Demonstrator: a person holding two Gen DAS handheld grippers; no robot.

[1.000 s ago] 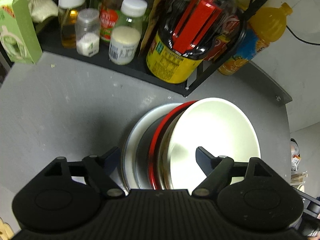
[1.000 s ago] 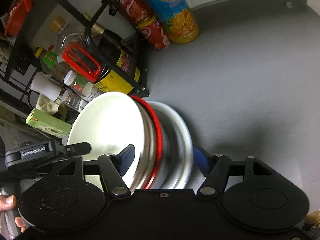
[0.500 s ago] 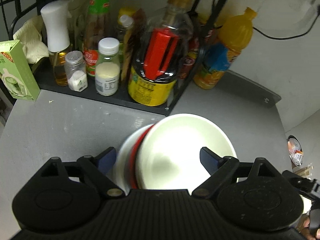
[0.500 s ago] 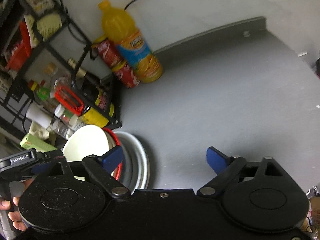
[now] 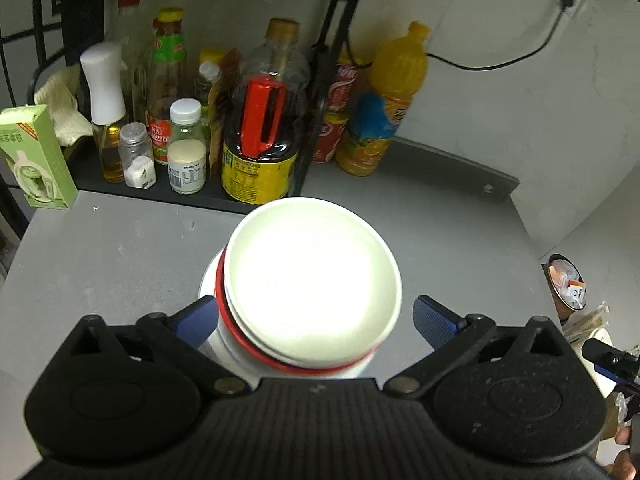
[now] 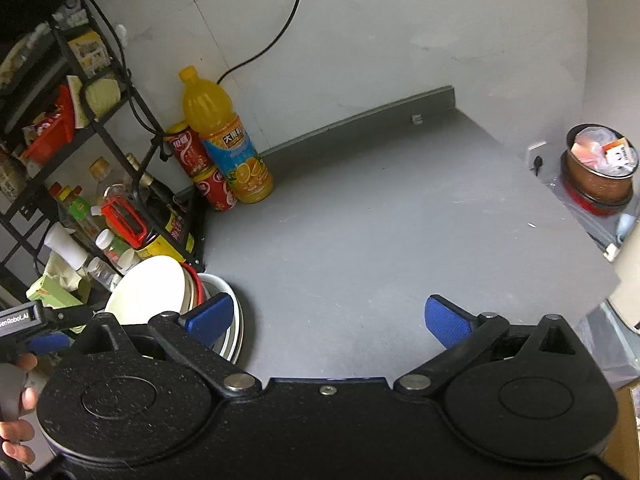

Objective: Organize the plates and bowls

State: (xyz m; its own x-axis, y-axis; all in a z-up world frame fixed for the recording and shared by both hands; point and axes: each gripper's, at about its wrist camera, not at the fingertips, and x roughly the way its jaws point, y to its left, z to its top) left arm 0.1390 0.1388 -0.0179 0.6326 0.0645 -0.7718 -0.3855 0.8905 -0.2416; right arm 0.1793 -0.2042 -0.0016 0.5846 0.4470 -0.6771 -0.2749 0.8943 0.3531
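Left claw (image 5: 312,320) spread wide, straddling the white bowl (image 5: 312,284) topping the stack of dishes (image 6: 216,300) on the desk (image 6: 360,248), near the rack. Right claw (image 6: 328,318) also spread, empty, stack off its left side; left's nearer.

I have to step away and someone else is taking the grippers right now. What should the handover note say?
Left gripper: open, fingers either side of the dish stack, not clamped on it.
Right gripper: open, empty, over bare grey countertop to the right of the stack.
Dishes: white bowl on top, nested in a red-rimmed dish, on a white plate; the stack stands in front of the condiment rack.
Done: bowls and plates appear gathered into one stack.
Left: probably only checking the stack sits straight; the top bowl looks slightly off-centre.
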